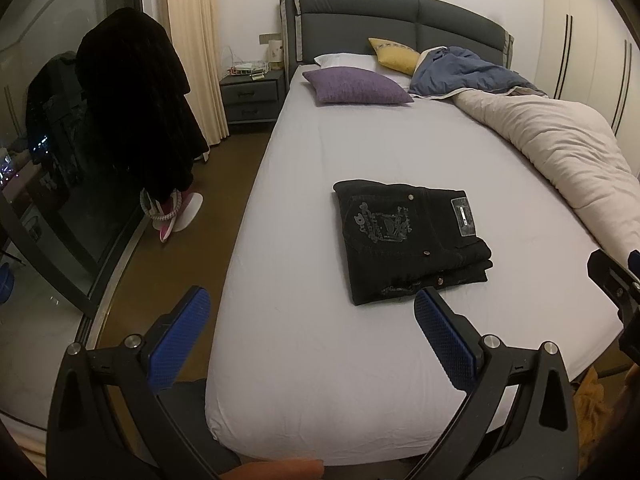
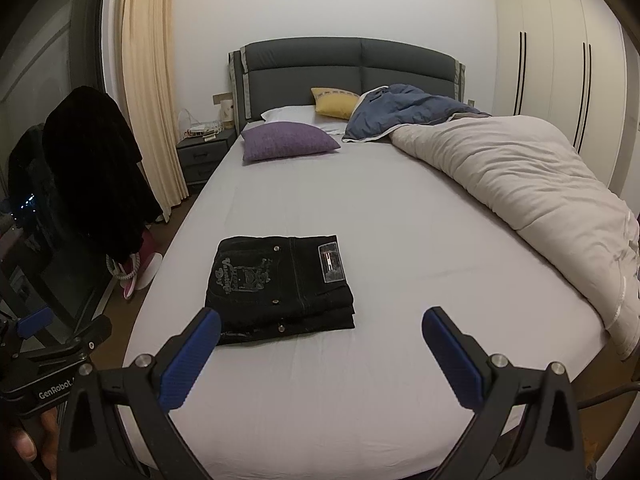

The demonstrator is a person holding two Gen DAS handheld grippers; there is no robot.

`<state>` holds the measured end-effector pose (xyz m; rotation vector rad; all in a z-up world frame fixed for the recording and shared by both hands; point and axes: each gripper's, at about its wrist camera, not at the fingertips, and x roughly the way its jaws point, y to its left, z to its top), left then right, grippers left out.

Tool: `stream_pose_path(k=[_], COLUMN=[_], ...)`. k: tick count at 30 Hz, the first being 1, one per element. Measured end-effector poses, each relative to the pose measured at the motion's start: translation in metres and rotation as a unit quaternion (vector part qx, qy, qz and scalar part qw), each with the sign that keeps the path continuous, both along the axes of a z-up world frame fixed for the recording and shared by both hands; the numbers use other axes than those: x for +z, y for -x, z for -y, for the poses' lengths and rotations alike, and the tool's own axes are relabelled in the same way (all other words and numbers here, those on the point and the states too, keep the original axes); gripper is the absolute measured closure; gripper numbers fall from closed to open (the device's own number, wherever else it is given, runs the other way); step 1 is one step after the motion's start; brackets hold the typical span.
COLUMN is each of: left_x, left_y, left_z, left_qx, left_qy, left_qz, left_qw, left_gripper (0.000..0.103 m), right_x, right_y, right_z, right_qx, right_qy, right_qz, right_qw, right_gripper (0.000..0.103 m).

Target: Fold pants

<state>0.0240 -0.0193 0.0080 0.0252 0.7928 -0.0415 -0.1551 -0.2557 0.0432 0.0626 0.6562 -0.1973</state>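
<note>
Black pants [image 1: 412,244] lie folded into a compact stack on the white bed sheet [image 1: 320,352], back pocket embroidery and waistband patch facing up. In the right wrist view the same pants [image 2: 280,286] sit left of centre. My left gripper [image 1: 312,304] hovers over the foot of the bed, open and holding nothing, its right finger just short of the stack's near edge. My right gripper [image 2: 322,322] is open too, nothing in it, held back from the pants with its left finger near the stack's front corner. The right gripper's body shows at the edge of the left wrist view [image 1: 616,284].
A beige duvet [image 2: 520,184] with a blue lining is bunched along the bed's right side. A purple pillow [image 2: 288,140] and a yellow one [image 2: 334,102] lie by the headboard. Left of the bed are a nightstand [image 1: 252,96], dark hanging clothes [image 1: 136,104] and slippers.
</note>
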Motion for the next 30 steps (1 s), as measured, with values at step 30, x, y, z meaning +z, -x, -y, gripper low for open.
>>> stream_pose_path(k=[30], left_x=[-0.0099], left_y=[-0.0033], left_z=[0.0012], left_qx=[0.001], left_qy=[-0.001], left_qz=[-0.007], left_qw=[1.0], left_gripper=[0.0], right_x=[-0.007], right_y=[-0.0016], right_z=[-0.0085], right_qx=[0.006], right_qy=[0.0], right_qz=[-0.011], right_qw=[1.0], right_gripper=[0.0])
